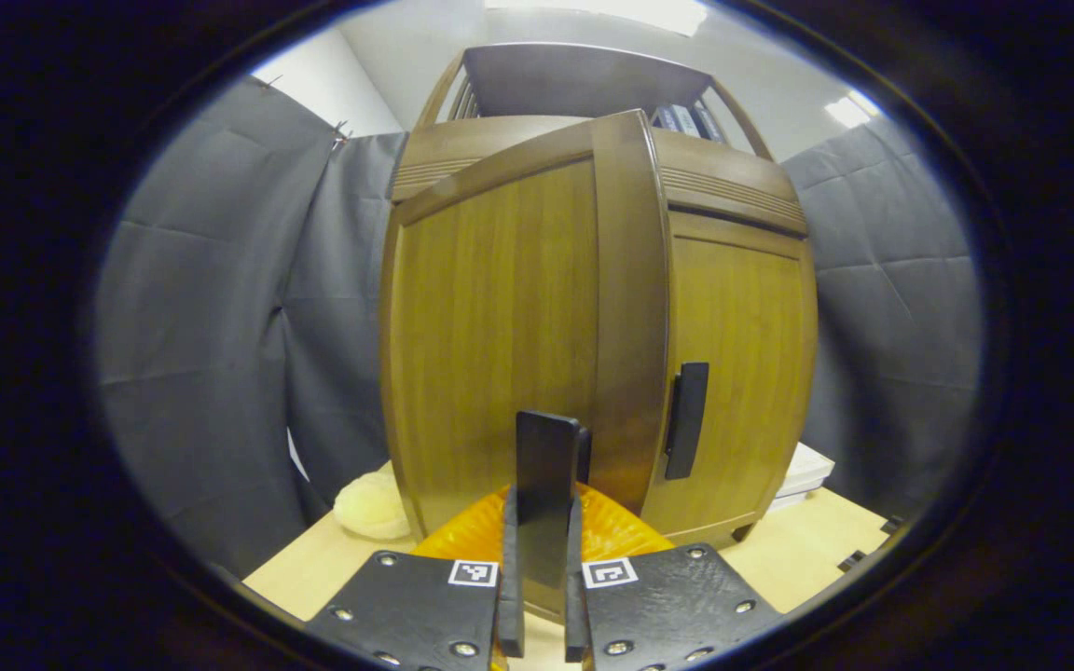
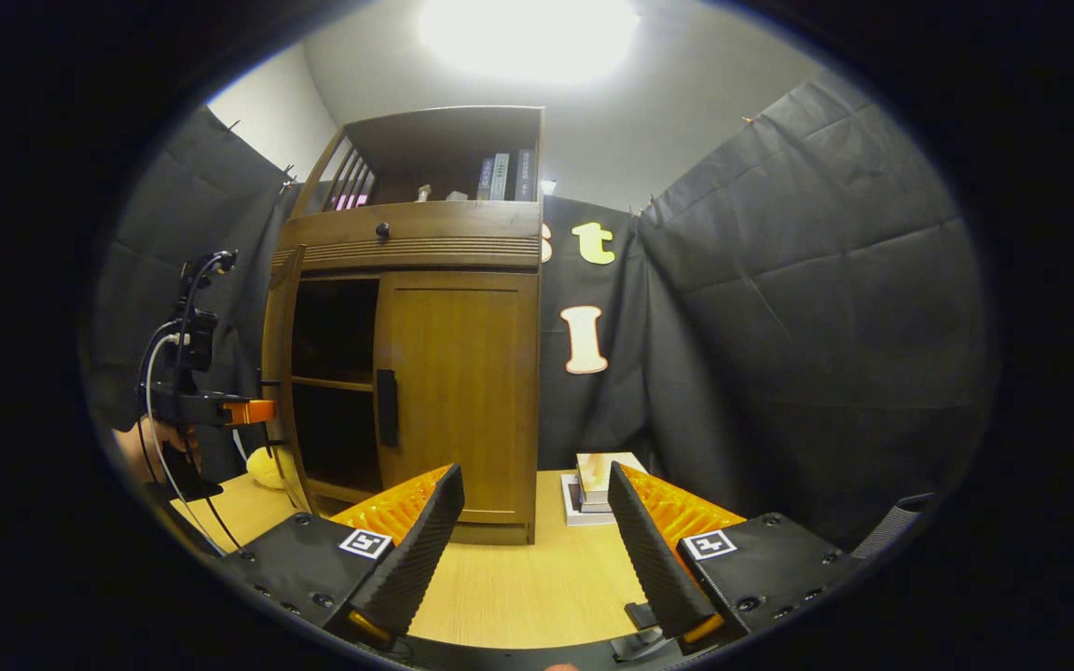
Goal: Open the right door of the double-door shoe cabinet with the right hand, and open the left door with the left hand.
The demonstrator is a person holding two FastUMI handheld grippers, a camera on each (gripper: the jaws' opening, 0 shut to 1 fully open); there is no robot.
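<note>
The wooden shoe cabinet (image 1: 733,196) stands on a light table. Its left door (image 1: 490,335) is swung out toward me, and my left gripper (image 1: 543,508) is shut on that door's black handle (image 1: 546,447). The right door (image 1: 747,363) lies flush and closed, its black handle (image 1: 686,419) free. In the right gripper view the left door (image 2: 276,373) shows edge-on, with a dark interior and a shelf (image 2: 337,382) behind it. The left gripper (image 2: 211,410), held by a hand, is at that door. My right gripper (image 2: 537,559) hangs open above the table, short of the closed right door (image 2: 462,391) and its handle (image 2: 387,407).
A yellow plush object (image 1: 369,508) lies at the cabinet's left foot. A small stack of books (image 2: 598,485) sits on the table (image 2: 518,587) to the cabinet's right. More books (image 2: 504,175) stand on the open top shelf. Black cloth walls close in all around.
</note>
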